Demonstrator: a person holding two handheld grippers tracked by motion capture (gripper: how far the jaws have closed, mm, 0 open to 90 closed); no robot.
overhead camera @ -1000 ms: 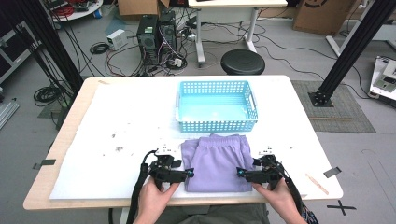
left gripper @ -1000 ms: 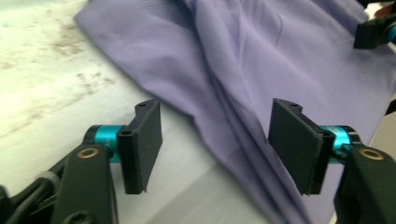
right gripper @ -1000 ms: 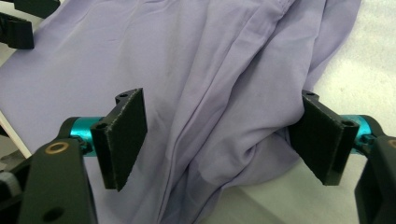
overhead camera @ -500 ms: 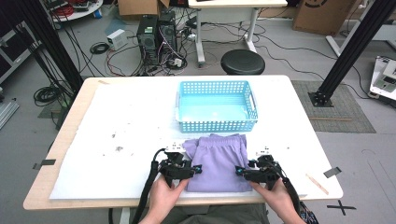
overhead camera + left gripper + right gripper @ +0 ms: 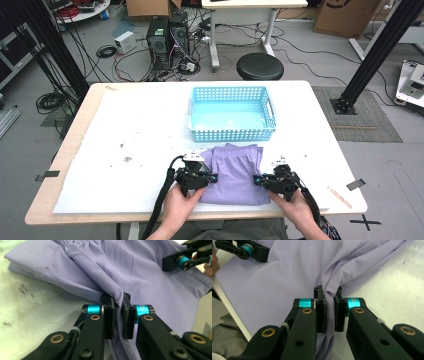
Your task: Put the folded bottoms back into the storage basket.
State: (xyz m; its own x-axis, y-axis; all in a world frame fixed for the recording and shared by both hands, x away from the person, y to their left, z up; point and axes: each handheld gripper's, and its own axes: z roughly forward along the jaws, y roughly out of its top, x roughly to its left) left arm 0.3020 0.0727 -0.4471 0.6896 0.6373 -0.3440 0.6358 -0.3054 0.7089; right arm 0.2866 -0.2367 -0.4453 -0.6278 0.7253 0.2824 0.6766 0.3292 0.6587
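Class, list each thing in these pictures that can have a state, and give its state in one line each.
Left tool: shut on the shorts' edge.
Right tool: shut on the shorts' opposite edge.
Shorts: folded, flat on the table, bunched where pinched.
Basket: upright, empty, beyond the shorts.
Table: white cover, stained with dark specks.
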